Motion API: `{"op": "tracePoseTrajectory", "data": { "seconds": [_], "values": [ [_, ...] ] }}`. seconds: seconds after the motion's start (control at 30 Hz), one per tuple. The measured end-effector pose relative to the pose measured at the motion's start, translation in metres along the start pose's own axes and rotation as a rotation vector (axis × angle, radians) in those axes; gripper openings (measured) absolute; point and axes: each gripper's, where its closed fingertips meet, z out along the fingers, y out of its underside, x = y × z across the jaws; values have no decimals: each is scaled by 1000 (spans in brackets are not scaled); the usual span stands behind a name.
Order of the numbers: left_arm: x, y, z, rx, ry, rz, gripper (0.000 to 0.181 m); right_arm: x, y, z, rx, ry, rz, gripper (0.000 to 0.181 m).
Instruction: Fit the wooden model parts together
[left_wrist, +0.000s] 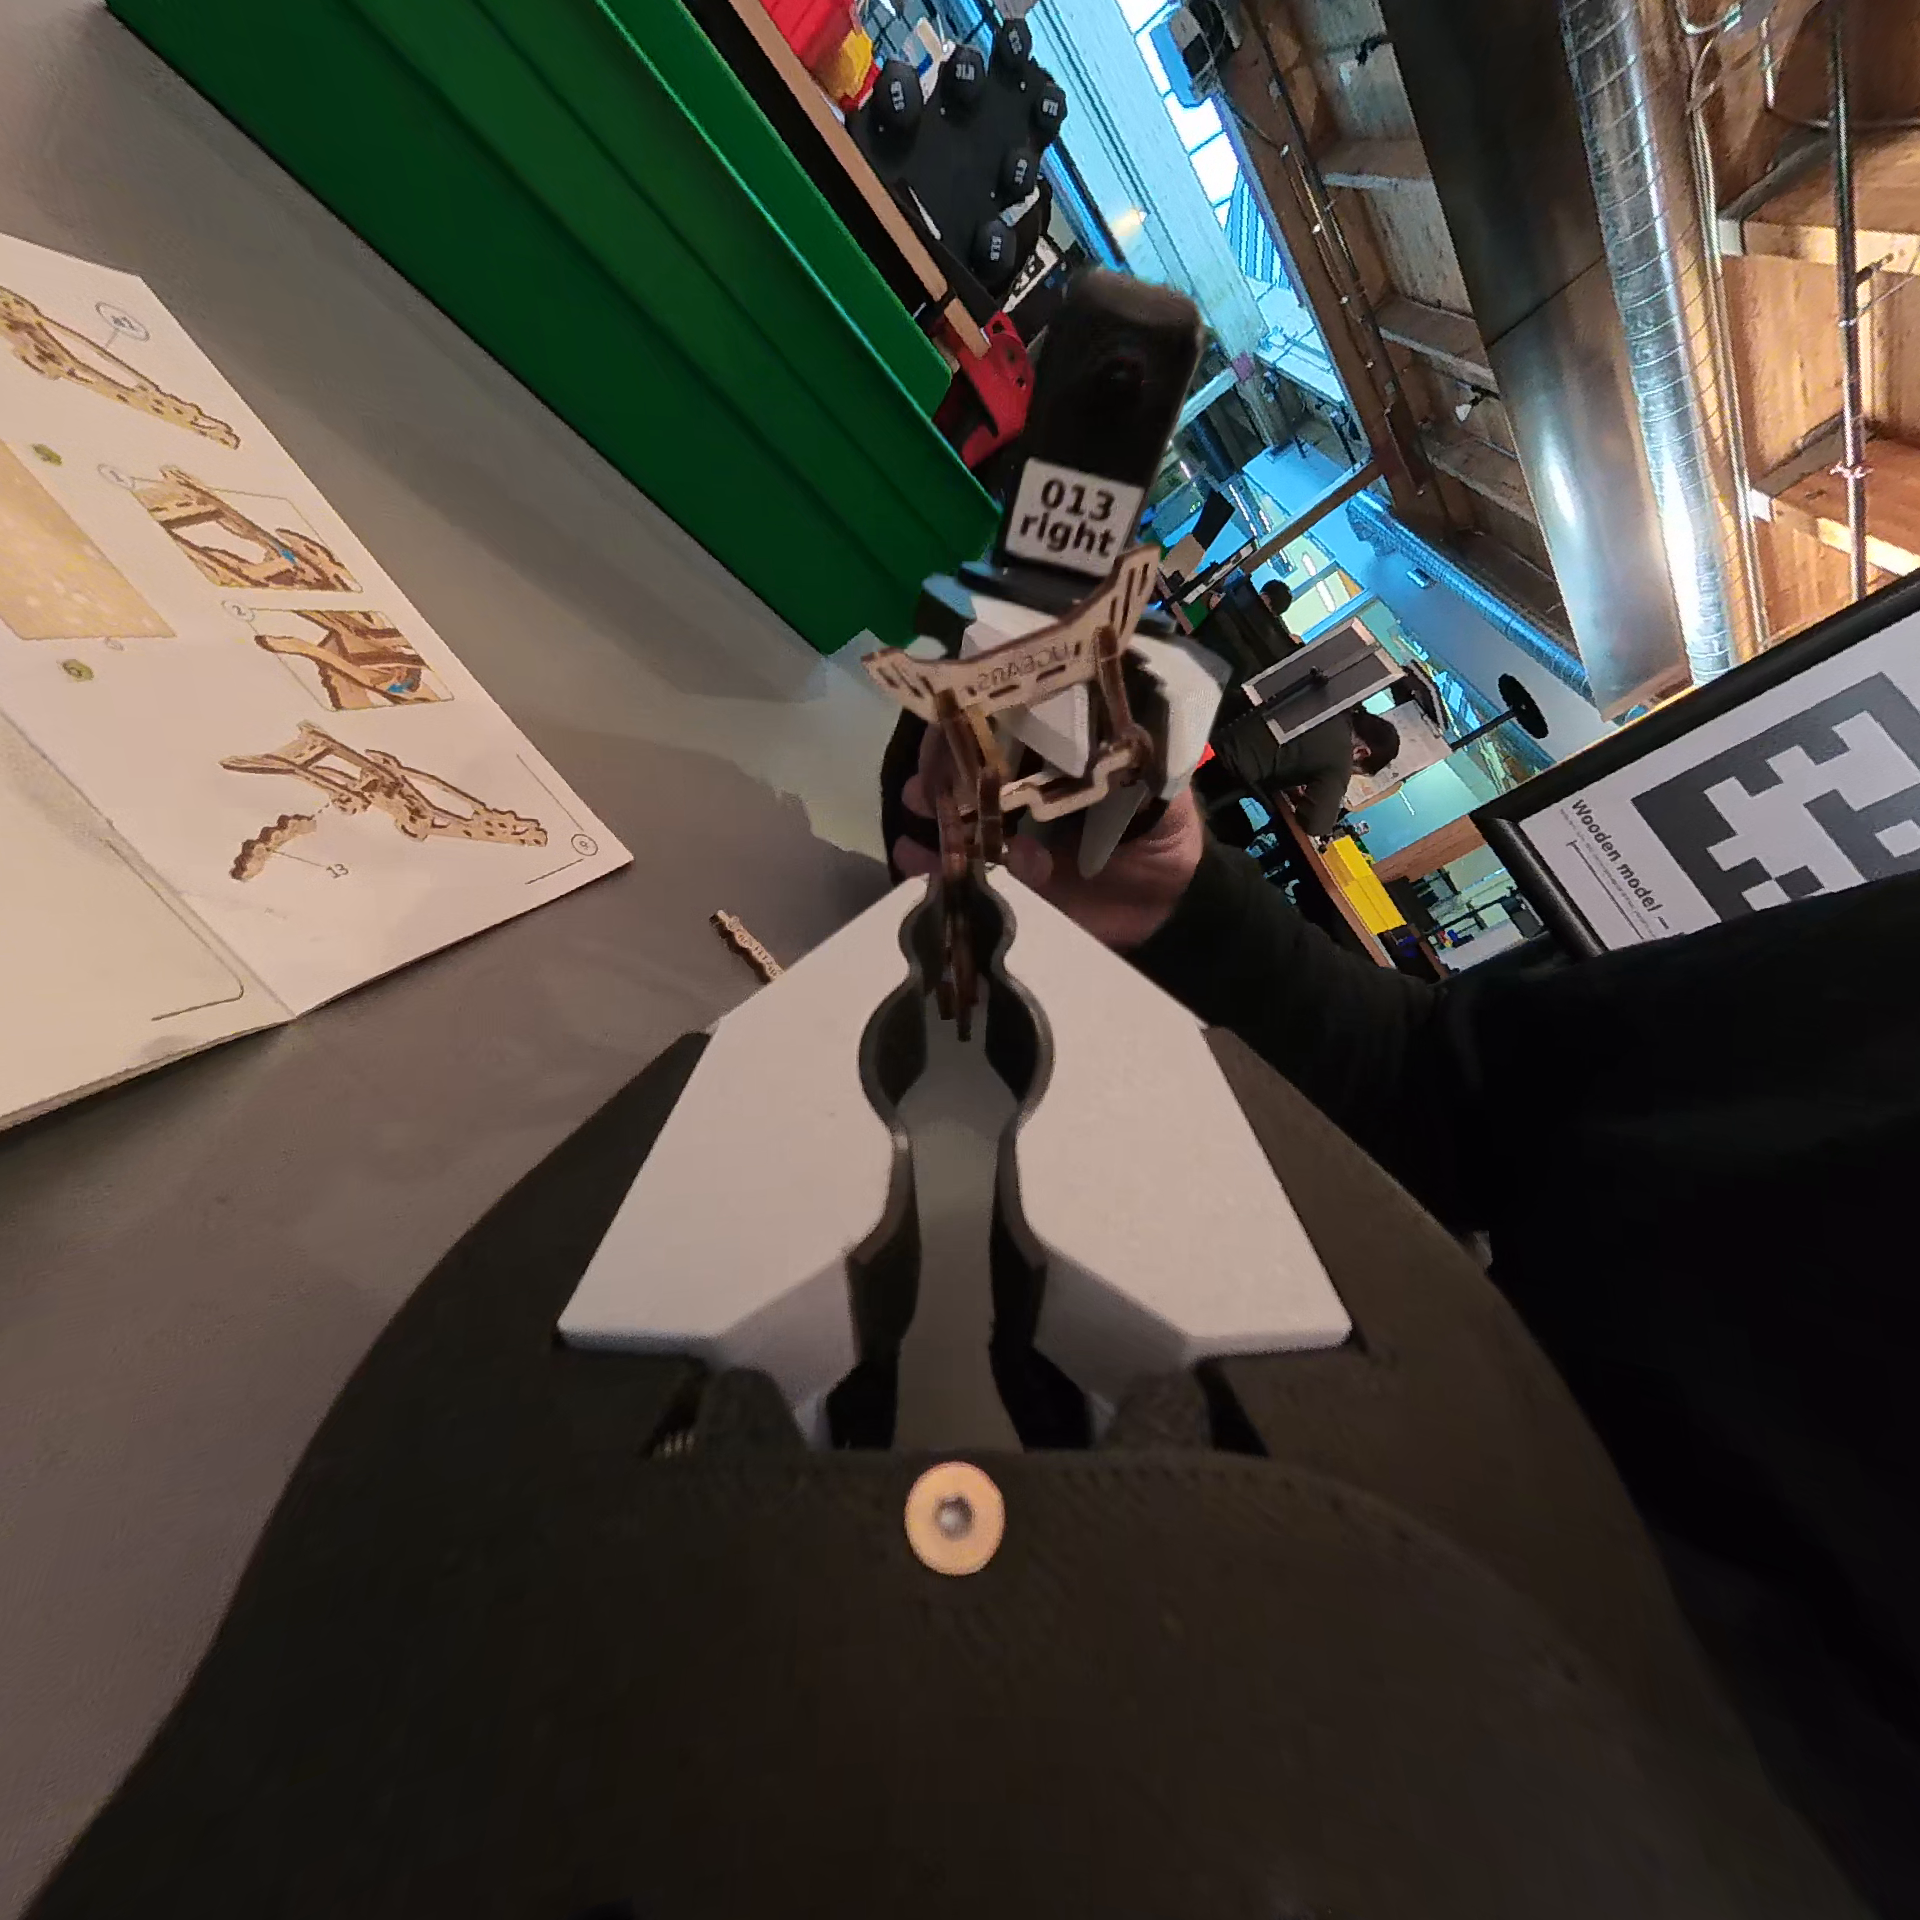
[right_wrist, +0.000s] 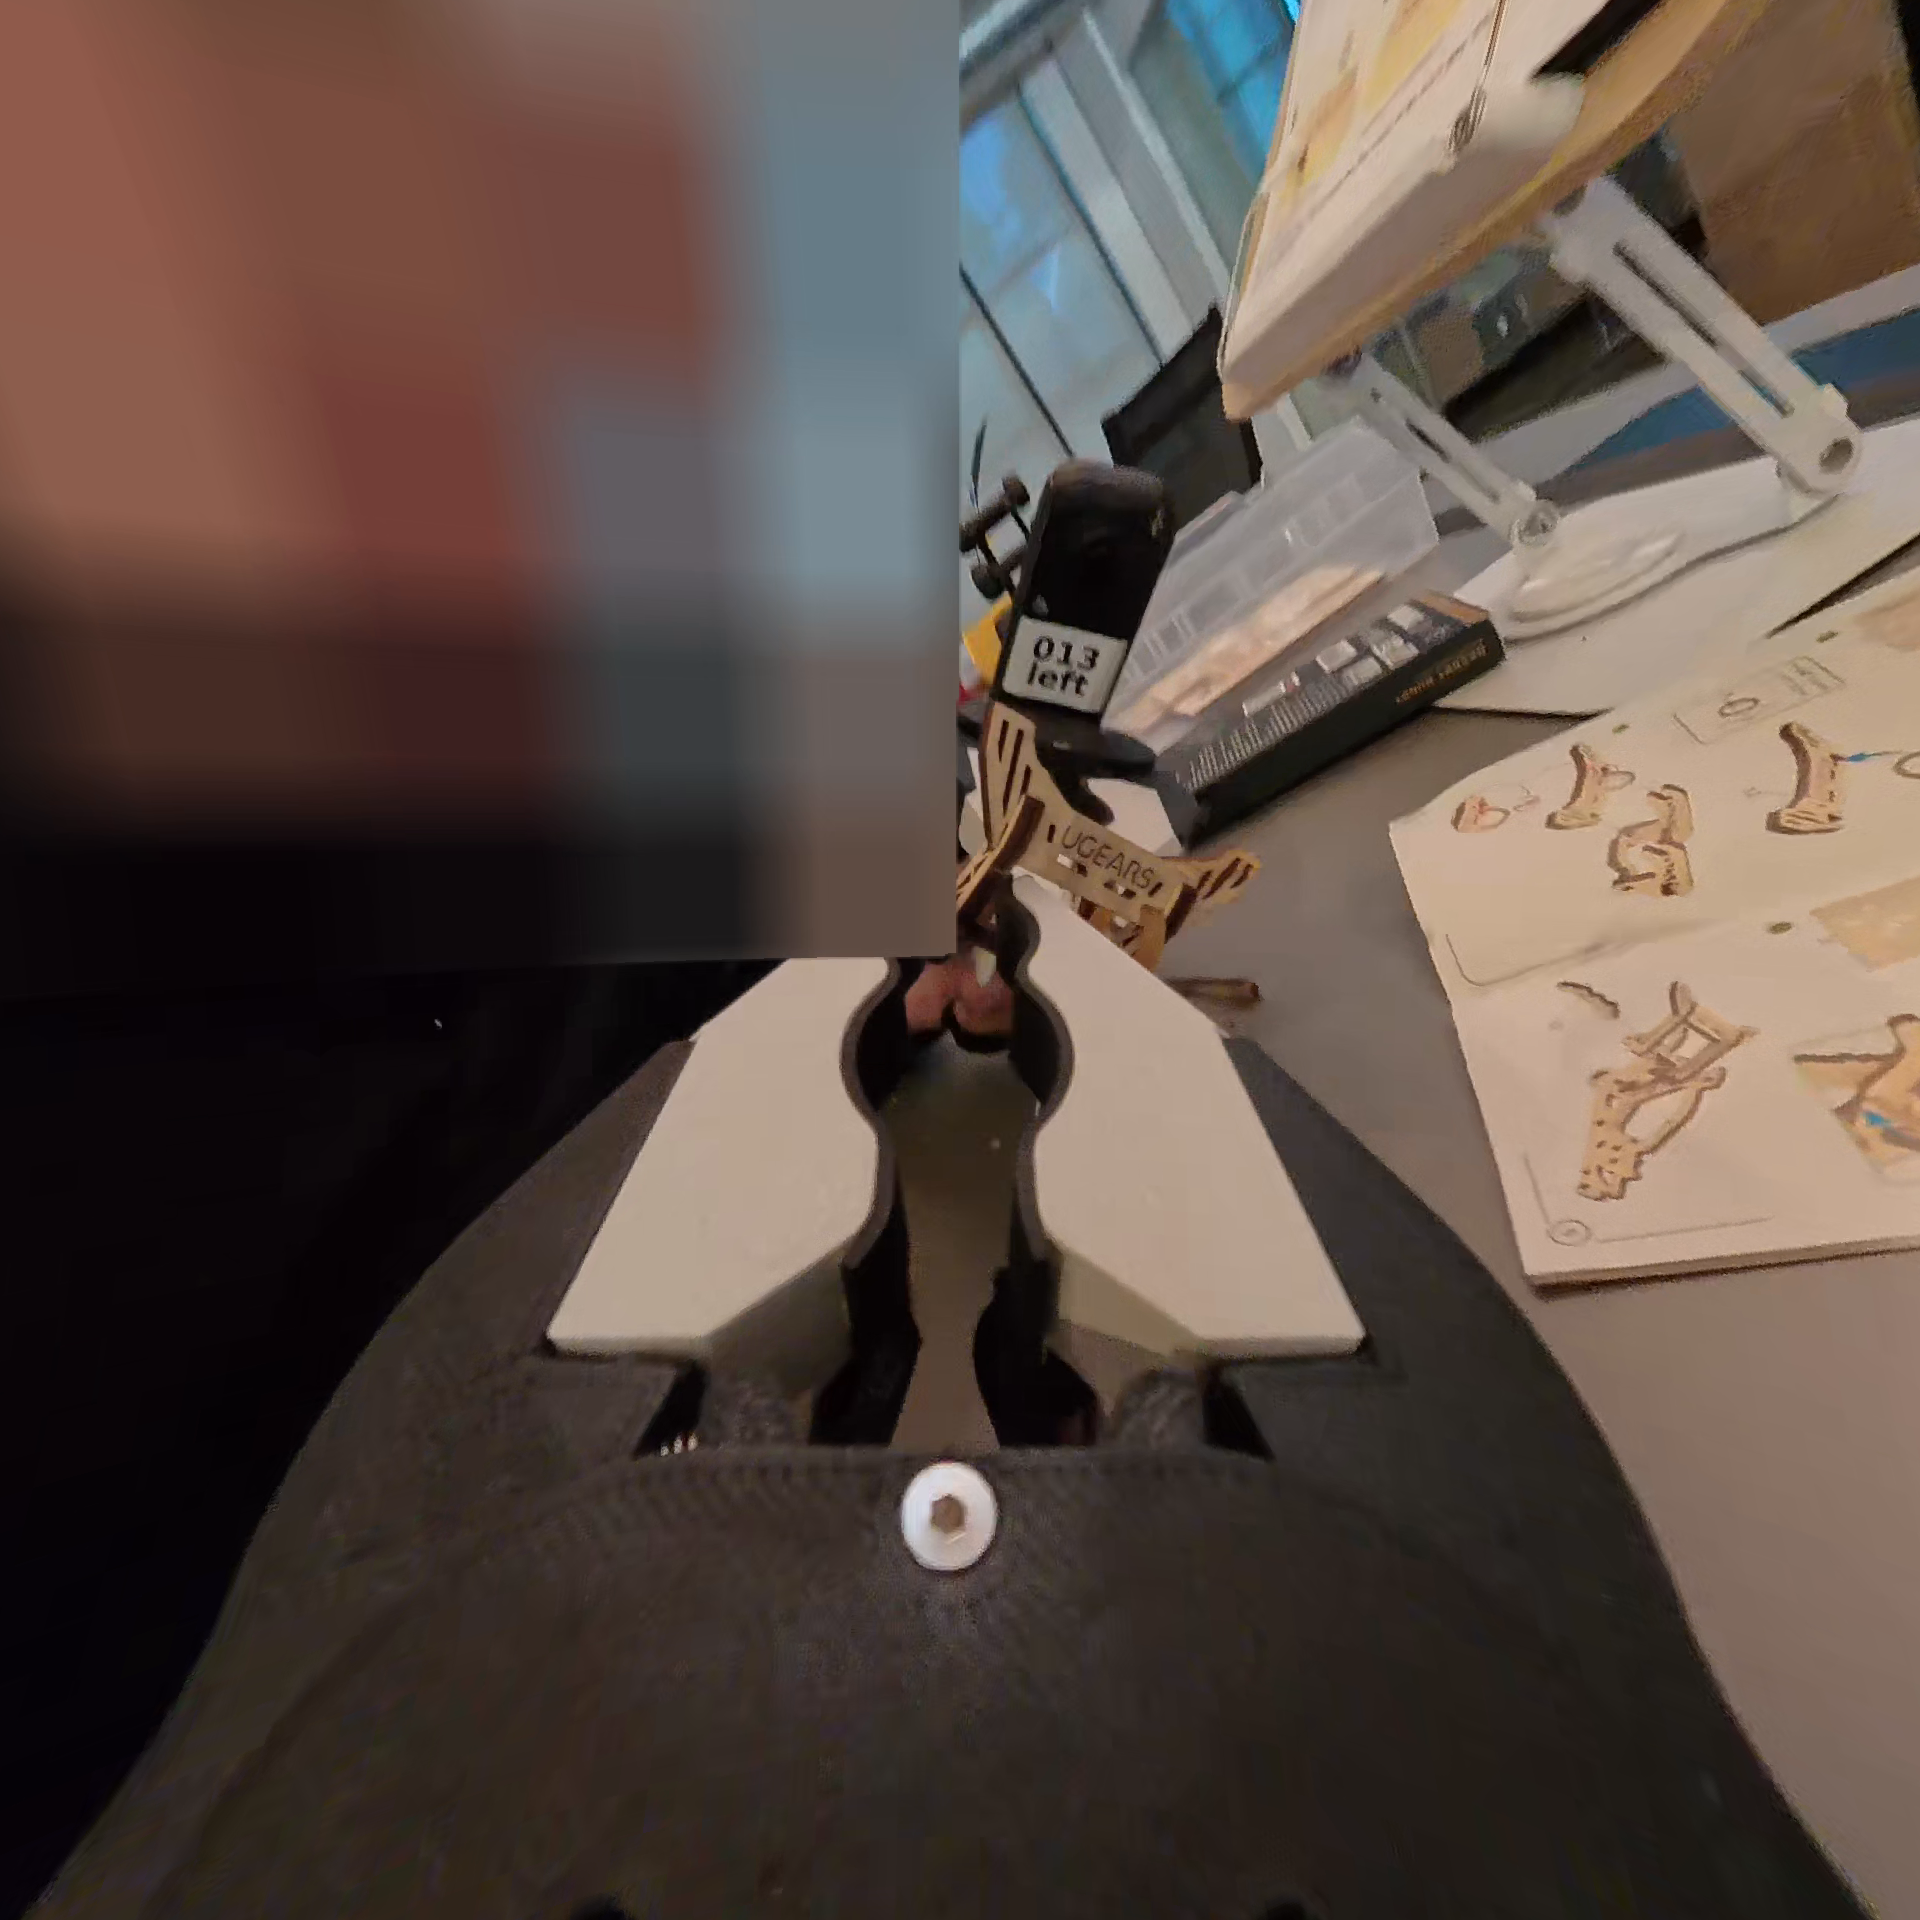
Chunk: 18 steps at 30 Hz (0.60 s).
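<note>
A light plywood model (left_wrist: 1013, 691) is held in the air between my two grippers, which face each other. My left gripper (left_wrist: 958, 914) is shut on the model's narrow toothed end, which sits between its white fingers (left_wrist: 1101, 1049). My right gripper (left_wrist: 1081, 769), held by a hand in a black sleeve, grips the model's open frame. In the right wrist view my right gripper (right_wrist: 997, 961) is shut on the model (right_wrist: 1112, 883), with the left gripper's black camera body (right_wrist: 1091, 582) just behind it. A small loose wooden piece (left_wrist: 746, 940) lies on the grey table.
An open instruction booklet (left_wrist: 260, 675) lies on the table and also shows in the right wrist view (right_wrist: 1714, 987). Green bins (left_wrist: 623, 260) stand at the back. A black box (right_wrist: 1330, 707), a clear plastic case (right_wrist: 1278, 551) and a white stand holding a board (right_wrist: 1455, 208) stand behind the booklet. Only a small space, under 4 cm, lies between the two pairs of fingers.
</note>
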Motion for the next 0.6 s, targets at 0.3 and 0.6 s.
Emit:
{"op": "tracePoseTrajectory", "data": {
  "seconds": [0.3, 0.6],
  "values": [
    [-19, 22, 5, -137, 20, -109, 1, 15, 25, -1, -260, -35, 165, 10],
    [-38, 46, 11, -353, -26, -159, 4, 37, 54, -6, -459, -10, 360, 10]
  ]
}}
